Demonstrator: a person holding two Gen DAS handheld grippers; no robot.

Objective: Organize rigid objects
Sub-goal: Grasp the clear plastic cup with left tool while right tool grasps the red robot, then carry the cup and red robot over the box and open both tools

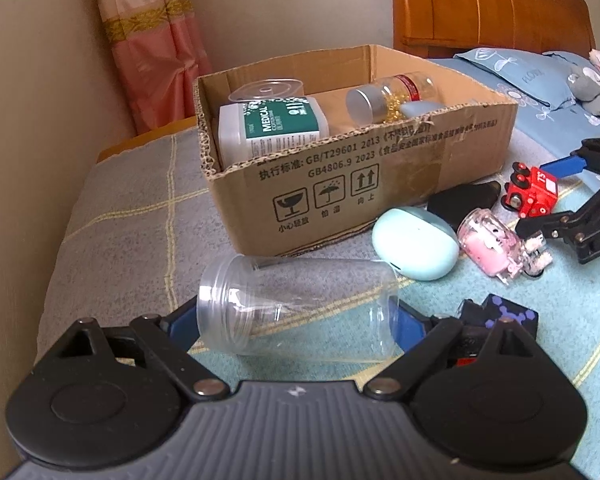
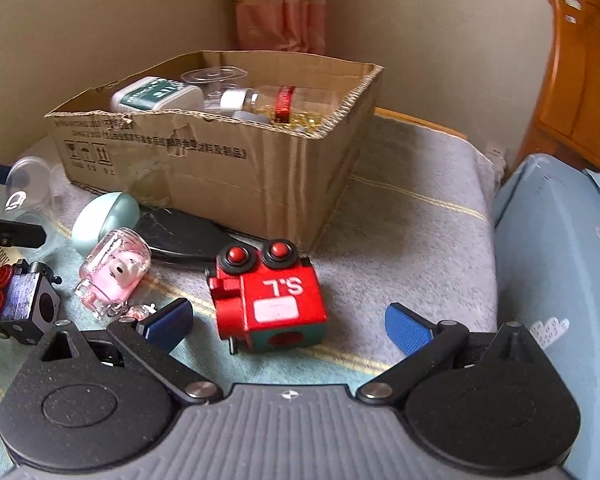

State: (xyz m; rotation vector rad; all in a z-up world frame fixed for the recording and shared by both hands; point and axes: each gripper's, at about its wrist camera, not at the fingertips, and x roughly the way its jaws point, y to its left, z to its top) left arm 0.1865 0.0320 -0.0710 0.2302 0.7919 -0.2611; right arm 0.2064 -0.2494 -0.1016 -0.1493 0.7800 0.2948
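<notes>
A clear plastic jar (image 1: 300, 308) lies on its side between the blue pads of my left gripper (image 1: 296, 320), which touch both its ends. My right gripper (image 2: 288, 324) is open around a red toy train (image 2: 268, 300) that stands on the blanket. It also shows in the left wrist view (image 1: 532, 192). An open cardboard box (image 1: 340, 184) behind holds a medical cotton tub (image 1: 268, 128), a clear lid and a bottle with gold bits (image 1: 388, 96). The box also shows in the right wrist view (image 2: 220, 168).
A mint egg-shaped case (image 1: 416, 244), a pink glass jar keychain (image 1: 496, 248), a flat black object (image 1: 464, 204) and a dark blue toy train (image 2: 24, 304) lie on the blanket. A blue pillow (image 2: 560, 280) is at right, the wall at left.
</notes>
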